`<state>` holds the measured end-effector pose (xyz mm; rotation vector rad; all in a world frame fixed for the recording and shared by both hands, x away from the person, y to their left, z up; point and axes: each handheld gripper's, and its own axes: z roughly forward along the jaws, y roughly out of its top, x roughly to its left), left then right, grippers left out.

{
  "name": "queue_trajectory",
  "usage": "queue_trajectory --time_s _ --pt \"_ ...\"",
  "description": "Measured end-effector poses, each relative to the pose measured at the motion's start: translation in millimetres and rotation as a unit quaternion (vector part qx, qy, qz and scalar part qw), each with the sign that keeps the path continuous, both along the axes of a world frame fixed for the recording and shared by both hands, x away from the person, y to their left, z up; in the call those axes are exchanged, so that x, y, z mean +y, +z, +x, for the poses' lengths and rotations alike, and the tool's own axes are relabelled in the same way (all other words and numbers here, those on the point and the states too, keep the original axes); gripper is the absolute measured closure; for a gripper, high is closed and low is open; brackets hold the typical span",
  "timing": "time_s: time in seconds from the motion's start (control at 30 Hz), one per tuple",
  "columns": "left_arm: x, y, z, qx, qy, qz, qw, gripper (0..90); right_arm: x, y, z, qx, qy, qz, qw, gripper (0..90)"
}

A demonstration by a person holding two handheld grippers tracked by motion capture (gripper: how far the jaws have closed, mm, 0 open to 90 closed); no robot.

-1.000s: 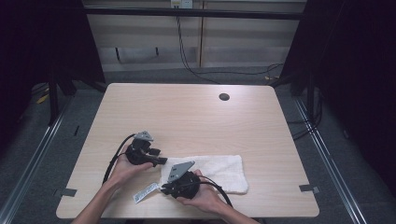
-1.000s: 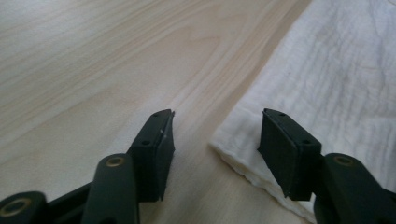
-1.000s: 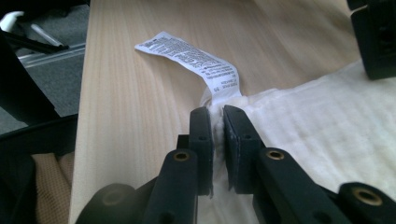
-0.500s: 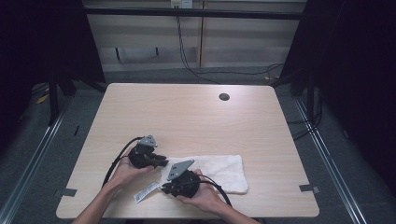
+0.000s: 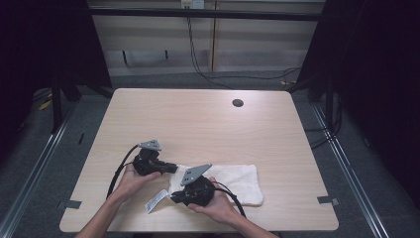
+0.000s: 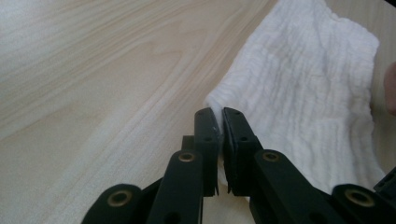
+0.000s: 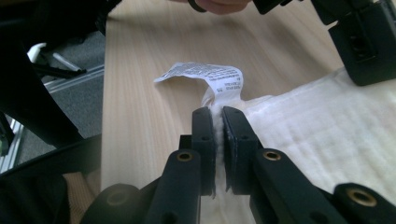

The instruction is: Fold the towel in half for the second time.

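Observation:
A white towel (image 5: 233, 181) lies flat near the front of the wooden table (image 5: 198, 124). My left gripper (image 5: 173, 168) is at the towel's far left corner. Its jaws have just been closing and now pinch that corner (image 6: 219, 116), with the ribbed towel (image 6: 303, 88) spreading away to the right. My right gripper (image 5: 173, 196) is shut on the near left corner (image 7: 215, 114), just below the printed care label (image 7: 205, 74), which sticks out to the left of the towel (image 7: 317, 126). The left gripper (image 7: 359, 42) sits at the top right of the right gripper view.
A dark round hole (image 5: 237, 103) sits near the table's far edge. Black cables trail from both grippers over the front edge. Metal floor rails run along both sides of the table, and dark curtains and a cabled wall stand behind it.
The left gripper's jaws have come together on the towel's far left corner. Both hands have stayed almost where they were, and the towel has not shifted.

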<state>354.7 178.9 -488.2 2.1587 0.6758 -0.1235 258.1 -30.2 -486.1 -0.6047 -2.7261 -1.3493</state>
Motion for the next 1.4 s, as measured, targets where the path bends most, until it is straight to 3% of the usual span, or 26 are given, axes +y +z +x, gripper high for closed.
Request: queue_trajectory --time_s 0.23,0.43,0.5,0.63,0.9,1.2,1.4 --pt "8.8 8.7 0.0 0.001 0.004 -0.021 0.9998 85.5 -2.7 9.2 0.9 0.001 0.005 0.022 0.9998 84.0" --pt "15.0 16.3 -0.3 -0.009 0.022 -0.023 0.9995 85.6 -2.4 22.0 4.3 -0.001 -0.006 0.047 0.9989 84.1" --pt "16.8 17.1 0.0 -0.009 0.026 -0.024 0.9993 85.7 1.3 25.8 4.2 -0.015 -0.003 0.041 0.9990 84.2" --pt "19.9 19.9 0.4 -0.006 0.028 -0.034 0.9990 85.7 2.5 26.6 2.3 -0.013 -0.005 0.039 0.9992 84.1" --pt "26.0 33.6 0.0 -0.014 0.040 -0.050 0.9978 85.8 2.8 41.0 5.4 -0.014 -0.009 0.067 0.9976 84.2" --pt "28.1 39.6 -1.1 -0.015 0.053 -0.044 0.9975 85.8 12.4 47.4 7.5 -0.013 -0.011 0.088 0.9960 84.2" --pt "36.5 47.1 -2.0 -0.019 0.057 -0.041 0.9973 85.8 18.3 61.1 9.8 -0.025 -0.004 0.094 0.9953 84.3"
